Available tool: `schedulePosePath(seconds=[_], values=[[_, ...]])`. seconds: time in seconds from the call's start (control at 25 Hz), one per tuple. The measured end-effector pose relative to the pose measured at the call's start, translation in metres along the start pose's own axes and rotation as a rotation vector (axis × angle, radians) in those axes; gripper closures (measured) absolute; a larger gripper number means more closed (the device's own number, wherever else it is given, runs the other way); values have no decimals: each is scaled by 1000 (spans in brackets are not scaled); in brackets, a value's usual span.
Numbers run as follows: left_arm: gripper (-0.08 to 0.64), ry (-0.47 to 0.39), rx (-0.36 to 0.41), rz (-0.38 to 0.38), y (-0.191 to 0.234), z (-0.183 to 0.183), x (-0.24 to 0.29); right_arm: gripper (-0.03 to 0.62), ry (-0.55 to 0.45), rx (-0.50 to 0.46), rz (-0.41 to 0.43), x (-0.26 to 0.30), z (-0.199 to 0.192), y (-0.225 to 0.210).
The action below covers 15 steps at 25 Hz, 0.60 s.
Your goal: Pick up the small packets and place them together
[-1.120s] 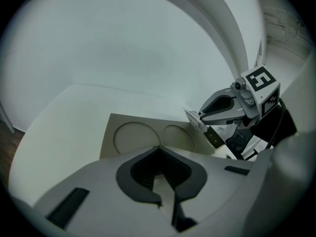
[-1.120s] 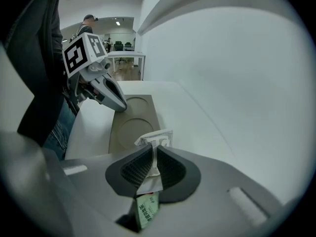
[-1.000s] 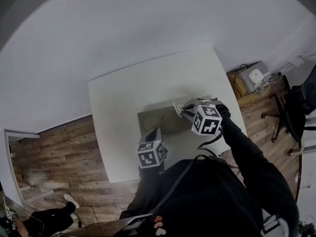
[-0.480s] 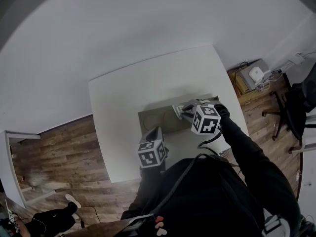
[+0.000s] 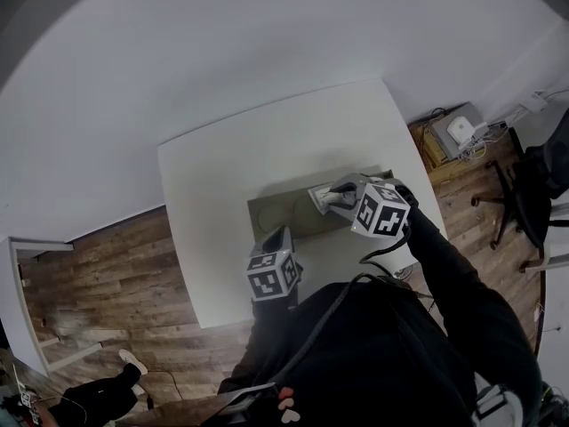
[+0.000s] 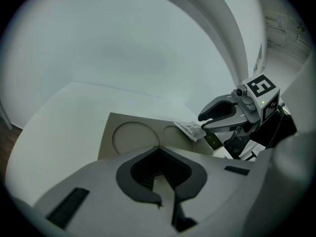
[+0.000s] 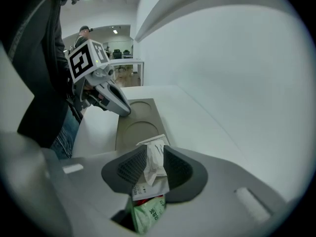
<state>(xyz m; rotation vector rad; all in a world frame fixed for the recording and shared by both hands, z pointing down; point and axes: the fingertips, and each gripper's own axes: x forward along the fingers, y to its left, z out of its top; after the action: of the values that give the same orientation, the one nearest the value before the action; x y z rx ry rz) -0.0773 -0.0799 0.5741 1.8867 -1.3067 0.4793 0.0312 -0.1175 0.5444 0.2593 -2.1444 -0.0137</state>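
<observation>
Grouping seems partly done: white pkt is being released over green pkt, right tongs just parting round it; left tongs together, empty.

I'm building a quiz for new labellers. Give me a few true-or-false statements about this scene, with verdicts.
1. The tray has two round recesses. True.
2. A white packet stands between the jaws of the right tongs. True; those jaws have just been opening.
3. The left tongs hold a packet. False: they are empty; the white packet and a green packet both sit in the right tongs.
4. The table is dark wood. False: the table is white; the floor is wood.
</observation>
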Motion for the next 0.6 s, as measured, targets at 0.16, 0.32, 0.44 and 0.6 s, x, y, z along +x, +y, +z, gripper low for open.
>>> schedulePosePath(seconds=[0.16, 0.32, 0.44, 0.6], values=[[561, 4, 7, 6, 0, 0, 0, 497, -123, 149, -18, -24, -8, -12], [561, 4, 9, 5, 0, 2, -1, 561, -240, 282, -63, -54, -23, -29], [560, 4, 14, 10, 0, 1, -1, 575, -215, 384, -80, -64, -49, -35], [561, 5, 18, 13, -1, 0, 1, 575, -156, 487, -7, -60, -78, -28]])
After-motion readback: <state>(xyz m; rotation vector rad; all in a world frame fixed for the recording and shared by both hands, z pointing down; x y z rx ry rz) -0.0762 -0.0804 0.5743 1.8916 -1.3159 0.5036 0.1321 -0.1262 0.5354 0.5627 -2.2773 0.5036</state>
